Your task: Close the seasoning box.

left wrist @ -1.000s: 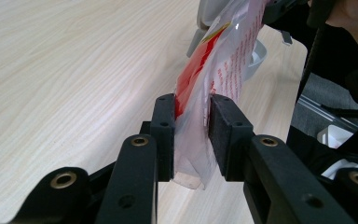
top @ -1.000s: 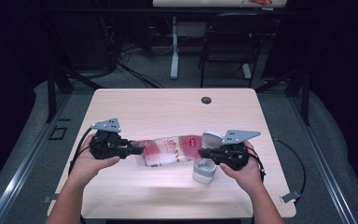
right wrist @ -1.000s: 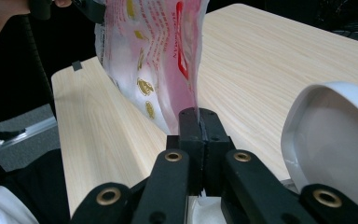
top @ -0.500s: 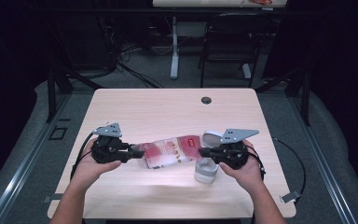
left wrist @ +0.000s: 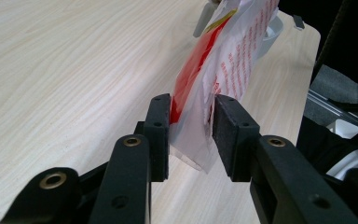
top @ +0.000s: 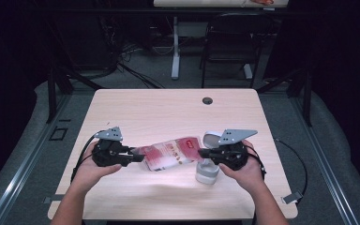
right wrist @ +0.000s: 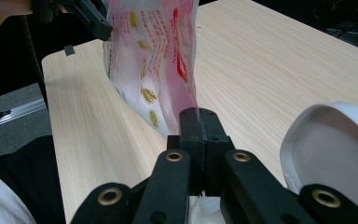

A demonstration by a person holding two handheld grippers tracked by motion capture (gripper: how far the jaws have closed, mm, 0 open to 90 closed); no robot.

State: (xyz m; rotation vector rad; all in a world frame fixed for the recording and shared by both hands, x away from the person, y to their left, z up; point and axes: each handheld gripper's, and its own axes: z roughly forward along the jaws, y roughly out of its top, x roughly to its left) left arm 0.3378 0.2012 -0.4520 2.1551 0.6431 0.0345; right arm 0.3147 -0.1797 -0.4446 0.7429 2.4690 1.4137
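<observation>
A red and white printed plastic bag [top: 173, 152] hangs stretched between both grippers, just above the table [top: 168, 112]. My right gripper [top: 200, 152] is shut on the bag's right edge; in the right gripper view its jaws [right wrist: 199, 126] pinch the film of the bag [right wrist: 154, 51]. My left gripper [top: 138, 157] has just been opening its jaws. The bag's other end [left wrist: 233, 56] sits loosely between its pads [left wrist: 191, 135]. A white container [top: 207, 171] with its lid [right wrist: 335, 144] flipped up stands under the right gripper.
The pale wood table has a round cable hole [top: 207, 100] near its far edge. Beyond the table stand a dark chair [top: 229, 42] and a white desk leg [top: 175, 47] among floor cables. The person's forearms enter from the near edge.
The left gripper's jaws stand wider apart around the bag's end than before. The bag, the right gripper and both hands have barely shifted.
</observation>
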